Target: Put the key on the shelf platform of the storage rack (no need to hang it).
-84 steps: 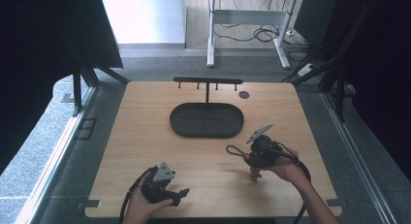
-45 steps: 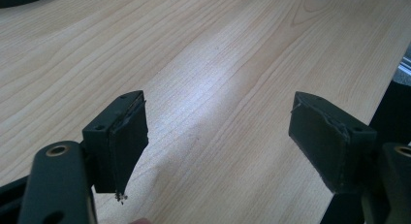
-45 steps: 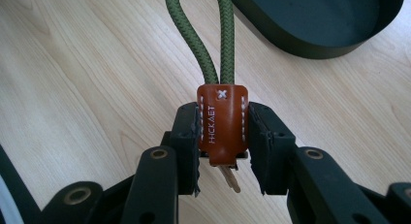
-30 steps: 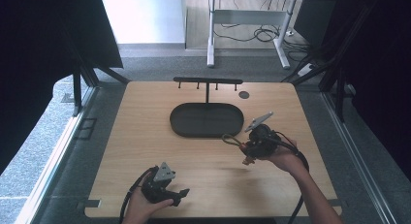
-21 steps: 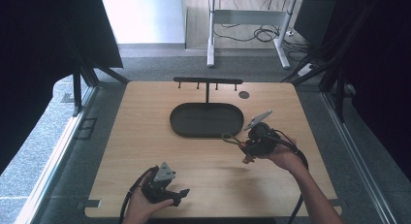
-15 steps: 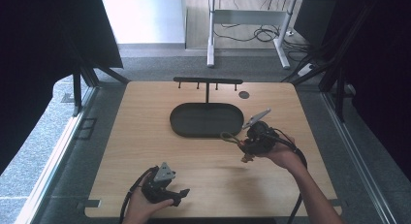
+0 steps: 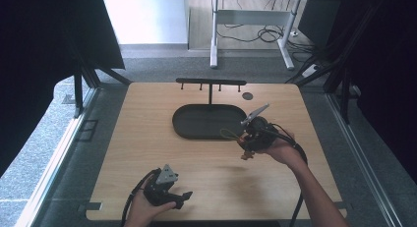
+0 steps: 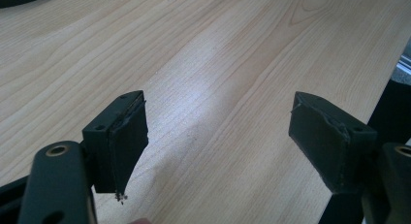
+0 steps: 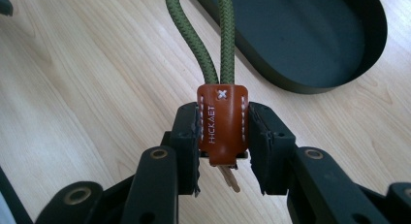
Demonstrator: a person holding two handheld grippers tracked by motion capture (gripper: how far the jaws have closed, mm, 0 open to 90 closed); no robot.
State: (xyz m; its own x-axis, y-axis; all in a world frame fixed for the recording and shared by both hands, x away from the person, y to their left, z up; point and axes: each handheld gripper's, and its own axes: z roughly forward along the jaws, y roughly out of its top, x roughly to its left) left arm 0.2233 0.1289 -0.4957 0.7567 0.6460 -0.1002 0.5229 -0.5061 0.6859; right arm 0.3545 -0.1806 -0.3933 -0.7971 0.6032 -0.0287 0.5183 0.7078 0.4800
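The right claw is clamped on a brown leather tab with a green cord loop, held above the bench just beside the dark oval tray. The left claw has its jaws apart, empty, low at the near edge.

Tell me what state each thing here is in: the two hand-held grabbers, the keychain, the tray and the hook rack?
Right gripper: fingers shut on the leather tab.
Leather tab: clamped upright, green cord loop running out toward the tray.
Left gripper: fingers open, nothing between them.
Black oval tray: empty, flat on the table.
Hook rack: standing, nothing hung on it.
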